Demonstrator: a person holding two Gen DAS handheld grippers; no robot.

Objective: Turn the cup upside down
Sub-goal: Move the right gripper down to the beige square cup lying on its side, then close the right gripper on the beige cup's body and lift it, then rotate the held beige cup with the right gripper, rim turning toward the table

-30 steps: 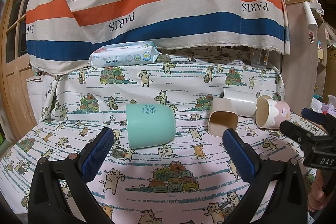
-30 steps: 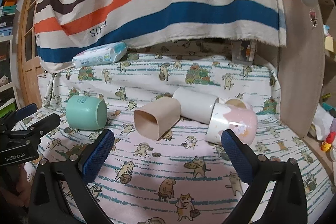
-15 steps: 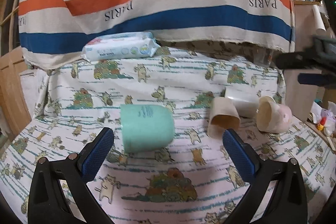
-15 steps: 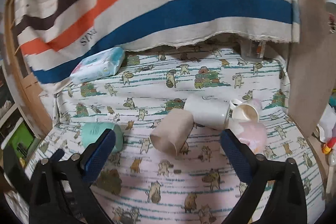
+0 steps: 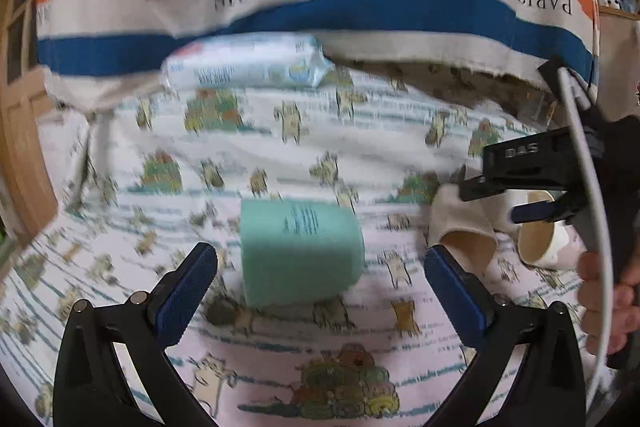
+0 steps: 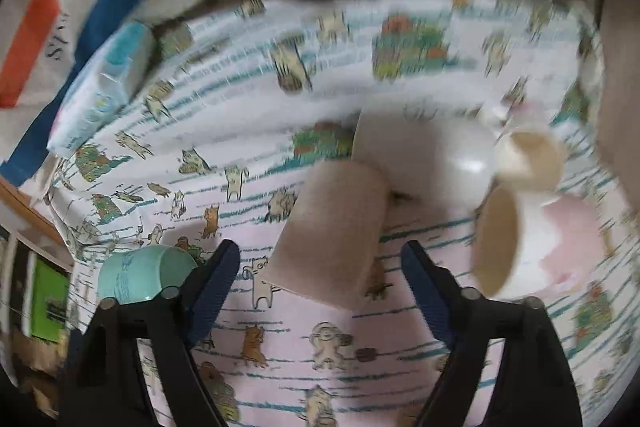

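The right gripper [image 6: 320, 267], jaws spread wide and empty, hangs just above a beige square-sided plastic cup [image 6: 334, 231] lying on its side on the cat-print cloth [image 6: 360, 355], its long axis running away toward the upper right and its open mouth toward the camera. The left gripper [image 5: 318, 291], equally wide and empty, faces a mint-green plastic cup [image 5: 300, 247] that already stands mouth-down. I count five cups: mint, beige, a white one [image 6: 424, 155], a cream one [image 6: 528, 159] and a pink-and-white one [image 6: 532, 247]; the right gripper looks nearer the beige.

Five cups: teal [image 6: 140, 277], beige [image 6: 336, 231], white [image 6: 428, 159], cream [image 6: 528, 163], pink [image 6: 536, 247]; one wipes pack [image 5: 244, 61].
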